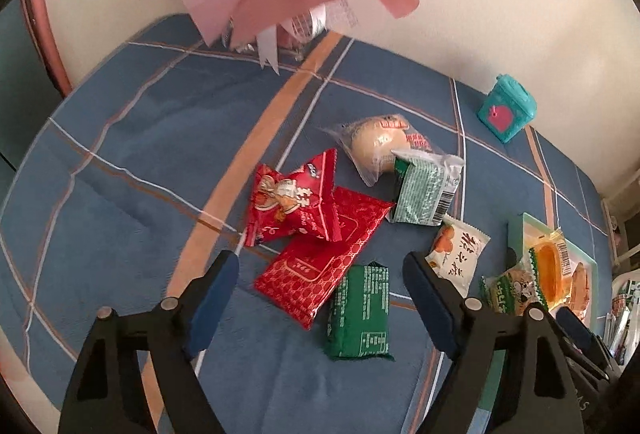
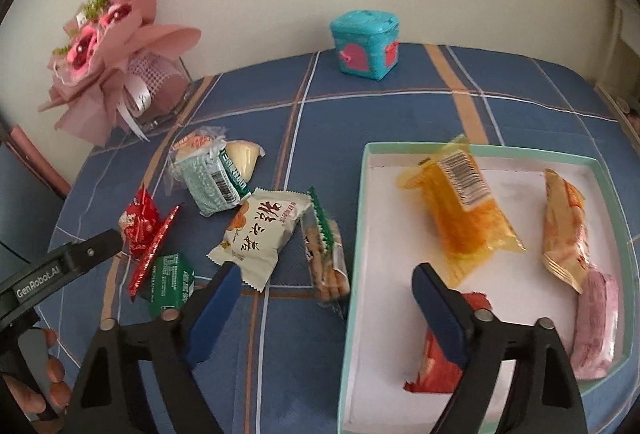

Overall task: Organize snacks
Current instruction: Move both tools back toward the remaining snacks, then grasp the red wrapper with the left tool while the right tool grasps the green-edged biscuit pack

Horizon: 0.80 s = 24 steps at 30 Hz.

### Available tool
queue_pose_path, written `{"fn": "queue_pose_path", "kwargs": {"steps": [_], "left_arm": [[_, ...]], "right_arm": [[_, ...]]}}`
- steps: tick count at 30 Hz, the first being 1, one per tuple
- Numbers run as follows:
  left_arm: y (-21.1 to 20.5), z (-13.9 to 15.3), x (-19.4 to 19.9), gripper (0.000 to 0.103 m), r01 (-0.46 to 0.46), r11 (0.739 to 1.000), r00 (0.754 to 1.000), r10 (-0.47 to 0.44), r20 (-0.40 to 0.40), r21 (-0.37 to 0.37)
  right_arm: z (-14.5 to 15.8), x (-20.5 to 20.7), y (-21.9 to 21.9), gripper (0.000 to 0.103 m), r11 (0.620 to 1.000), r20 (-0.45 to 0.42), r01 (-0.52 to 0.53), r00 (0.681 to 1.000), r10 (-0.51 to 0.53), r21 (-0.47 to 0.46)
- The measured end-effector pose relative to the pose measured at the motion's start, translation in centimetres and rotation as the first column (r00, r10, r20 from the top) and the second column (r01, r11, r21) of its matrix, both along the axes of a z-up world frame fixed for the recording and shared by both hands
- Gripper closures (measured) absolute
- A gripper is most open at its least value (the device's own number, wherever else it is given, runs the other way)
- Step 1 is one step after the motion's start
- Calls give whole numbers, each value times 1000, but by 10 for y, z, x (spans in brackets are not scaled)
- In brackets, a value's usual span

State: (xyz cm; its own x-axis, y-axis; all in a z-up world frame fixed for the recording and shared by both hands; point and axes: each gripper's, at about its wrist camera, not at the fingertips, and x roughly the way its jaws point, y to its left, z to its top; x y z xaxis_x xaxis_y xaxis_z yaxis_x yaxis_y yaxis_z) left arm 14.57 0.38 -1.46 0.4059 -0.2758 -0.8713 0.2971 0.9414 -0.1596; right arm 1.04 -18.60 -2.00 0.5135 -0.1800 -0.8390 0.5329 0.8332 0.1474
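**Both grippers spread, nothing held**

Your left gripper (image 1: 320, 274) hangs over the dark green packet (image 1: 359, 312), which lies between its spread fingers, untouched. Your right gripper (image 2: 326, 286) straddles the tray's (image 2: 360, 218) near-left edge; the biscuit packet (image 2: 326, 258) lies just ahead, ungripped.

A home: a table under a blue plaid cloth (image 2: 360, 105) against a plain wall, with a pink bouquet (image 2: 108, 57).
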Motion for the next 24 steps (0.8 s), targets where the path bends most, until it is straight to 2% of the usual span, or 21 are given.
{"fn": "queue_pose_path", "kwargs": {"steps": [3,6,11,13,19,24], "left_arm": [[-8,-10,9,19,25,1000,999,-25,-24,-9],[-16,-21,18,26,35,999,998,-35,-60,-3],[-28,-39,32,27,70,997,994,-68,-90,19],[-29,-46,36,28,72,997,993,-69,-101,26],[-28,-61,44,39,84,996,988,-80,-129,24],[-27,-63,46,50,95,995,989,-90,-118,34]], "right_arm": [[-7,10,-1,29,1000,-22,-14,1000,14,0],[-14,18,-4,38,1000,-41,-20,999,20,5],[-21,27,-10,44,1000,-58,-26,998,27,15],[-23,30,-11,51,999,-61,-33,998,35,20],[-32,38,-15,58,999,-92,-35,995,34,-4],[-36,39,-20,71,1000,-109,-20,994,18,-13]]}}
